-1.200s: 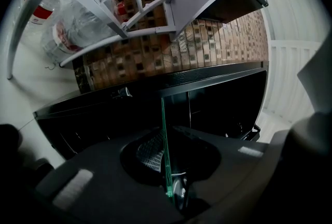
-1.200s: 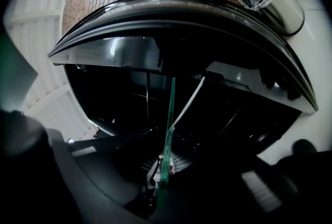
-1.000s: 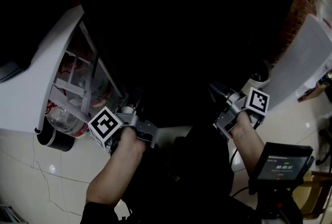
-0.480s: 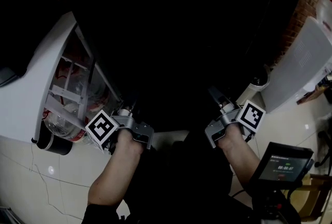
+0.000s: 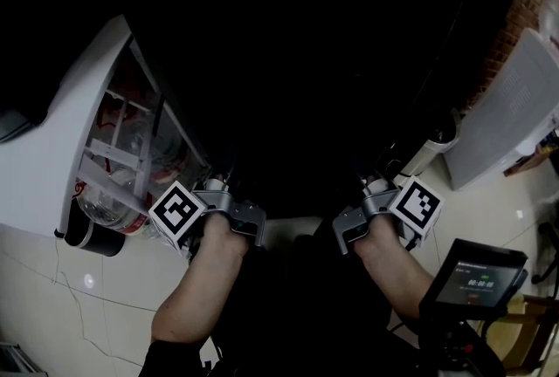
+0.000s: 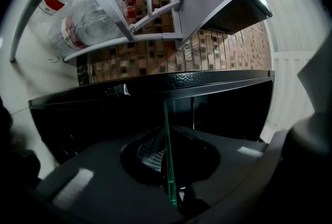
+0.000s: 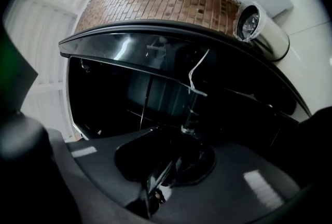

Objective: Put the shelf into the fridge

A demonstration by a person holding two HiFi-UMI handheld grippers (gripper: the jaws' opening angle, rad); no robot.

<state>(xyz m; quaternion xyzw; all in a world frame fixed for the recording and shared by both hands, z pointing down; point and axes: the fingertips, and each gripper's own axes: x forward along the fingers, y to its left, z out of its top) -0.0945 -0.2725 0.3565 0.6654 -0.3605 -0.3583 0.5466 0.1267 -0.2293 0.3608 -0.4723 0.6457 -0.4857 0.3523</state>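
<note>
Jaws of the left gripper (image 6: 168,193) are closed onto the shelf (image 6: 166,135); its green glass edge runs straight up between them. Jaws of the right gripper (image 7: 155,186) have just been closing and now stand nearly together, with a thin, dark pane edge clamped between them. The shelf spans the two grippers, in front of the dark fridge opening (image 5: 297,87). The white fridge door (image 5: 52,166) stands open to the left, with bottles (image 5: 105,201) in its rack. The head view is too dark to show the shelf's far edge.
</note>
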